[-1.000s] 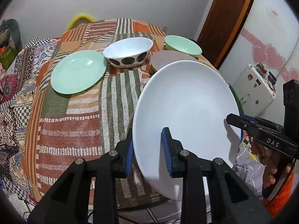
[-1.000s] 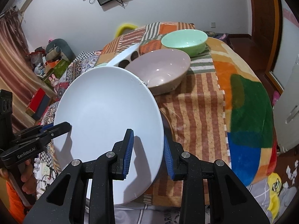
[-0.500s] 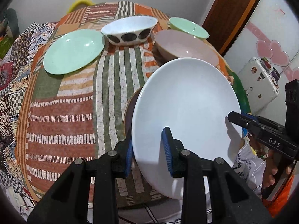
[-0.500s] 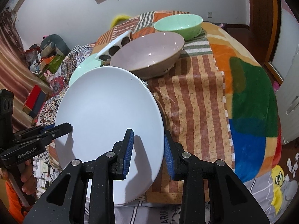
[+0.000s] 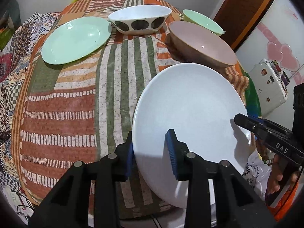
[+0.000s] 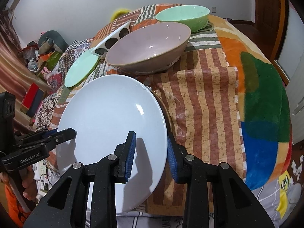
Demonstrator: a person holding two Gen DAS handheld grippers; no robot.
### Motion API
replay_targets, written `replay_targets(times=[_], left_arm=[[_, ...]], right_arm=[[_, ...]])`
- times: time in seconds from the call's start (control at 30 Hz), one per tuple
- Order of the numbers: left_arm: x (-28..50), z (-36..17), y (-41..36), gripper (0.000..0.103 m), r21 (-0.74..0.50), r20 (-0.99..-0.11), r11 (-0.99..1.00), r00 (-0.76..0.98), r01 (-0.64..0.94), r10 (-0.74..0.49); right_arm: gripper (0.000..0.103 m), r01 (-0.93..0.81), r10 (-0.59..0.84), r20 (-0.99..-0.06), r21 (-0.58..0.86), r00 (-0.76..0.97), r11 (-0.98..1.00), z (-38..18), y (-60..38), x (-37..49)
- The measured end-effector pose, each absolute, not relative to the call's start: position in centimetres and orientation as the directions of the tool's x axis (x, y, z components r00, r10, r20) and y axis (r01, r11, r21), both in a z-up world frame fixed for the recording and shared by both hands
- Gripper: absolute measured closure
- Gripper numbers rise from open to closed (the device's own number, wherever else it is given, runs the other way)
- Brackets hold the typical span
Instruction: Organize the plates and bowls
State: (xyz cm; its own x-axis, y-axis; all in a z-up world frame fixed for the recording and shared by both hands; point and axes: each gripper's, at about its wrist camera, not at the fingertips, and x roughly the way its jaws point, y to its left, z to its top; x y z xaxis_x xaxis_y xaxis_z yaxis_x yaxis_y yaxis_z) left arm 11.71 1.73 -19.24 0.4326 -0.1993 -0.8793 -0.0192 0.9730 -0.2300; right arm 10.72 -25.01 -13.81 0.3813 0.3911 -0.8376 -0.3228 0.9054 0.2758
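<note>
White plate (image 5: 190, 102) rim between both grippers' fingers (image 5: 172, 150), gripped from opposite edges.

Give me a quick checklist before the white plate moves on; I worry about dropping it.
1. Left gripper straddles the white plate rim: ok.
2. Right gripper straddles the opposite rim: ok.
3. Pads actually clamped tight on the rim: cannot tell.
4. Plate clear of the pink bowl just beyond its far edge: ok, though close.
5. Mint plate bare, nothing on it, if stacking there: ok.
6. Spotted bowl and mint bowl away from the plate: ok.
</note>
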Motion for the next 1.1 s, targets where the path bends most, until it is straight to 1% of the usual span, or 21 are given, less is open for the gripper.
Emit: replay_targets(times=[0.13, 0.37, 0.63, 0.67, 0.8, 0.9, 0.93, 1.0, 1.03, 1.1], left_arm=[[12.3, -19.6, 2.1, 0.068, -0.231, -0.882, 0.973, 0.429, -0.03, -0.196], [13.0, -20.8, 2.5, 0.066, -0.271, -0.885, 0.961, 0.407, -0.054, -0.227], [13.7, -20.9, 2.3, 0.066, -0.266, -0.885, 0.962, 0.41, -0.057, -0.22], [13.8, -20.9, 2.0, 0.066, -0.251, -0.888, 0.967, 0.41, -0.052, -0.208], [13.9, -20.7, -0.2, 0.066, -0.115, -0.9, 0.993, 0.423, 0.011, -0.109], [13.8, -20.7, -0.8, 0.066, -0.078, -0.897, 0.997, 0.435, 0.024, -0.08], [13.8, -20.8, -0.7, 0.066, -0.09, -0.896, 0.996, 0.434, 0.019, -0.089], [13.7, -20.6, 0.0, 0.066, -0.134, -0.892, 0.991, 0.435, 0.001, -0.121], [13.6, -20.3, 0.3, 0.066, -0.148, -0.886, 0.989, 0.446, -0.007, -0.13], [13.2, -19.1, 0.8, 0.066, -0.144, -0.868, 0.99, 0.481, -0.01, -0.122]], right_arm=[[0.072, -0.326, 0.392, -0.841, 0.277, 0.373, 0.904, -14.1, -24.7, 10.9], [0.072, -0.32, 0.387, -0.842, 0.274, 0.375, 0.907, -14.2, -24.8, 11.4], [0.072, -0.322, 0.386, -0.839, 0.271, 0.383, 0.907, -14.2, -24.8, 11.7], [0.072, -0.325, 0.388, -0.839, 0.271, 0.382, 0.906, -14.2, -24.8, 11.7], [0.072, -0.325, 0.389, -0.835, 0.271, 0.389, 0.906, -13.8, -25.3, 11.5], [0.072, -0.314, 0.333, -0.835, 0.205, 0.438, 0.927, -13.1, -25.6, 11.4], [0.07, -0.318, 0.326, -0.825, 0.189, 0.461, 0.929, -12.6, -25.9, 11.2], [0.056, -0.325, 0.343, -0.811, 0.202, 0.474, 0.924, -11.9, -26.4, 11.0], [0.054, -0.325, 0.344, -0.806, 0.2, 0.482, 0.924, -11.6, -26.6, 10.8], [0.053, -0.328, 0.332, -0.802, 0.181, 0.496, 0.927, -11.3, -26.7, 10.5]])
